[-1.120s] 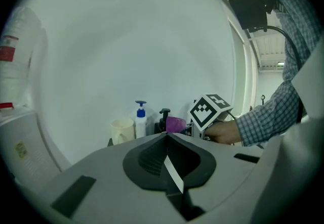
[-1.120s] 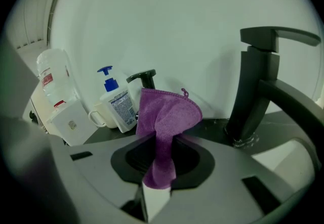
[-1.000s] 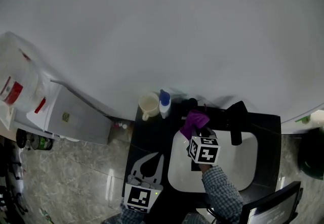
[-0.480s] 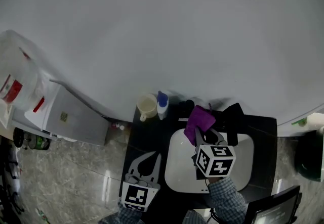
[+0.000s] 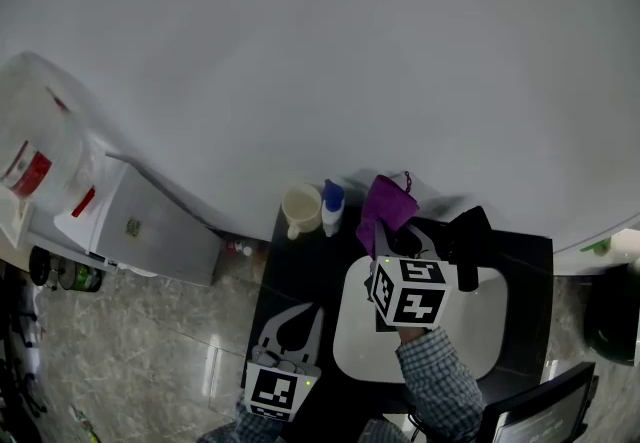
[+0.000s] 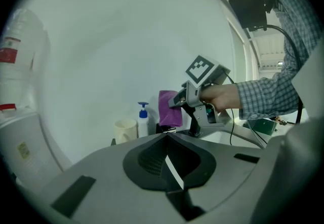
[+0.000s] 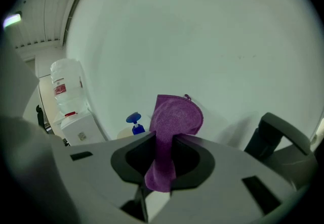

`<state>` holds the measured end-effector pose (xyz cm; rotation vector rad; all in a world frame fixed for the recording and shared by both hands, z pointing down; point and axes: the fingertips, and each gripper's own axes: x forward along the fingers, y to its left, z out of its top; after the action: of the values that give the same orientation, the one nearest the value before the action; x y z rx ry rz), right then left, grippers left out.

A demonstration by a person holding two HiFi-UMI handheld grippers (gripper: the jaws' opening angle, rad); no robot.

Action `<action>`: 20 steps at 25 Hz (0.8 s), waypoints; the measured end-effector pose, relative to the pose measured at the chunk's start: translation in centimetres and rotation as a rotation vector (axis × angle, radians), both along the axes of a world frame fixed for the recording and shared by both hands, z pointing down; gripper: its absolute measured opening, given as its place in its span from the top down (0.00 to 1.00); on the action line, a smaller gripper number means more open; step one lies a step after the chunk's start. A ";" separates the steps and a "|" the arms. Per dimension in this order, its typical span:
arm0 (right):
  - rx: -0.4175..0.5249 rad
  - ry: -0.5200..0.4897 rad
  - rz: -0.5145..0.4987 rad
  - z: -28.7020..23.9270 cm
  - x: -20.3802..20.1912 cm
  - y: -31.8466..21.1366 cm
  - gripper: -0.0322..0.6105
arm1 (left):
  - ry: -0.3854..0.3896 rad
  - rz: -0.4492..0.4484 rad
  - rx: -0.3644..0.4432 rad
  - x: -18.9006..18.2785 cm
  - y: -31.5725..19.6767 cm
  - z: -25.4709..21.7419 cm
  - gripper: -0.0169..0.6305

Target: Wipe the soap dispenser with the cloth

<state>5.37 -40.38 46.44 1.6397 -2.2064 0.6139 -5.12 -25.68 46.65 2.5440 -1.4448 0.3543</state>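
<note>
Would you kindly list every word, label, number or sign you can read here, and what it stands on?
No text is legible anywhere.
Red label on the water bottle: too blurred to read.
Small sticker on the white cabinet: too small to read.
Soap dispenser: no readable print.
Marker cubes: black-and-white square patterns only, no words.
</note>
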 end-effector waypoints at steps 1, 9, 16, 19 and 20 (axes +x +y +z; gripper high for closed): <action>-0.015 0.003 -0.003 0.7 -0.5 -0.1 0.82 | -0.002 0.000 -0.002 -0.2 0.1 0.1 0.97; -0.084 0.115 -0.029 5.0 -2.7 -0.3 0.82 | -0.014 -0.007 -0.035 -1.7 0.4 0.8 0.97; -0.096 0.204 -0.056 7.5 -3.5 -0.5 0.82 | -0.017 -0.006 -0.062 -2.2 0.7 1.5 0.97; -0.117 0.245 -0.082 8.8 -3.9 -0.3 0.82 | -0.011 -0.010 -0.053 -2.3 0.7 1.4 0.97; -0.125 0.257 -0.089 9.3 -3.9 -0.1 0.82 | -0.012 -0.010 -0.055 -2.3 0.8 1.5 0.97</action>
<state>1.45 -40.52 55.69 1.4601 -2.0021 0.4769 -7.45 -24.90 48.11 2.4941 -1.4311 0.4025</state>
